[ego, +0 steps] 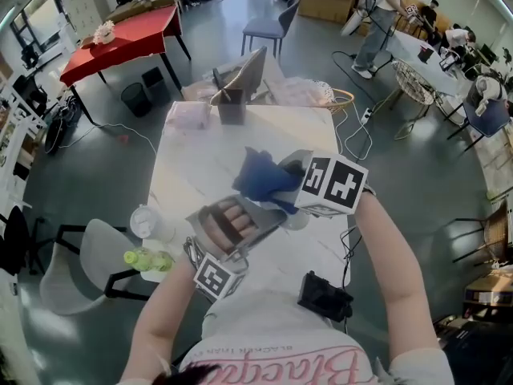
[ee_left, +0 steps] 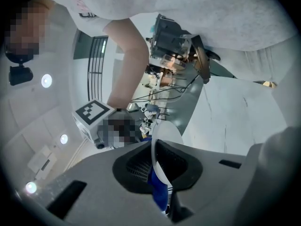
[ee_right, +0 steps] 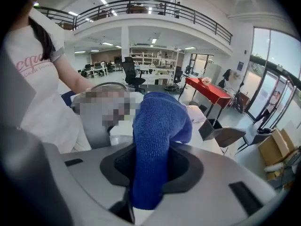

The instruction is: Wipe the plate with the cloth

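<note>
Big picture first: the white bench (ego: 192, 175) ran up the middle of the head view, and both my tools hung above its near end, low centre of frame.

The plate (ee_left: 167, 133) was off the bench, carried in the air. In the left gripper view it stood edge-on just below centre, a thin white rim curving up out of the tool. I judged it stiff, smooth and probably slick, and likely to break if dropped. The rim was the right place to pinch it, since that left both faces free for wiping, though a thin edge grip could let it swivel under a hard push.

The cloth (ee_right: 155, 140) was a blue knitted wad, soft and limp, and it filled the centre of the right gripper view. It would take a pinch anywhere, and bunched like this a fat end stood out ahead to rub with. Low in the left gripper view a strip of blue lay against the plate's left face.

Now the fingers. The left gripper (ee_left: 162, 173) had its fingers drawn in tight on the plate's rim. The right gripper (ee_right: 150, 173) had its fingers clamped on the cloth, with the fabric squeezed between them.
</note>
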The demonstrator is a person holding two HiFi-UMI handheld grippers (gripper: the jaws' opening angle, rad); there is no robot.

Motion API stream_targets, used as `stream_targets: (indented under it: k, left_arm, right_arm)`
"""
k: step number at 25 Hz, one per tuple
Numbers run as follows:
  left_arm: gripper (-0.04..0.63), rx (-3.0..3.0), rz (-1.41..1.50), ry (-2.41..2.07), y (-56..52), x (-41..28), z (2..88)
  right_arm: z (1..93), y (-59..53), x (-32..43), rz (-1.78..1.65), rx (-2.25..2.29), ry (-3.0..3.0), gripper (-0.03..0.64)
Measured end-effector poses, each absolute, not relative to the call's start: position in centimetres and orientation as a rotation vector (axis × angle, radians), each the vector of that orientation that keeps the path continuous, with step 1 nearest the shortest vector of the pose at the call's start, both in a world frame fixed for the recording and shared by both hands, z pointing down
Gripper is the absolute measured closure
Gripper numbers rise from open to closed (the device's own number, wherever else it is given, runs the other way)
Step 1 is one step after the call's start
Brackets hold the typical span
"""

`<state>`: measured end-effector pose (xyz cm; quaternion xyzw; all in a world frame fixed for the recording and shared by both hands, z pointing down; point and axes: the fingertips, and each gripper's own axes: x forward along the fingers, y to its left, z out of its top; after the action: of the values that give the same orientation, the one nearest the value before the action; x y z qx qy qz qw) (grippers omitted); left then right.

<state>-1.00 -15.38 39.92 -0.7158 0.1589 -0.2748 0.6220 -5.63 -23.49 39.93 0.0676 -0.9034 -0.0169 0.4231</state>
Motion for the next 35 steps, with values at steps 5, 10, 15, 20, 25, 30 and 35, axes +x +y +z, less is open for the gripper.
stream_targets:
  k: [5, 10, 15, 20, 25, 30, 35]
  left_arm:
    - [0.577, -1.637, -0.621, 0.376, -15.4, -1.3, 39.3]
    - [0.575, -1.649, -0.632, 0.388, -15.4, -2.0, 39.6]
    - [0.575, -1.678, -0.632, 0.411, -15.2, -2.5, 39.8]
    - [0.577, -1.751, -0.593, 0.486, -15.3, -3.0, 39.0]
    - [0.577, -1.907, -0.544, 0.662, -17.1, -4.8, 38.3]
    - [0.577, -2.106, -0.481, 0.907, -19.6, -7.2, 37.5]
    - [0.577, -2.375, -0.29, 1.227, -22.3, -10.0, 36.8]
  right_arm:
    - [42.6, -26.1, -5.1, 0.031, 0.235, -2.252, 0.502]
    - [45.5, -27.8, -3.7, 0.115, 0.308, -2.227, 0.502]
    - [47.5, -28.8, -2.2, 0.189, 0.389, -2.223, 0.502]
    - [49.5, -29.8, -0.2, 0.197, 0.476, -2.169, 0.502]
    - [50.8, -30.7, 1.5, 0.314, 0.6, -2.218, 0.502]
    - [50.6, -30.1, 2.7, 0.376, 0.709, -2.255, 0.502]
    - [48.9, -29.3, 3.1, 0.387, 0.843, -2.301, 0.501]
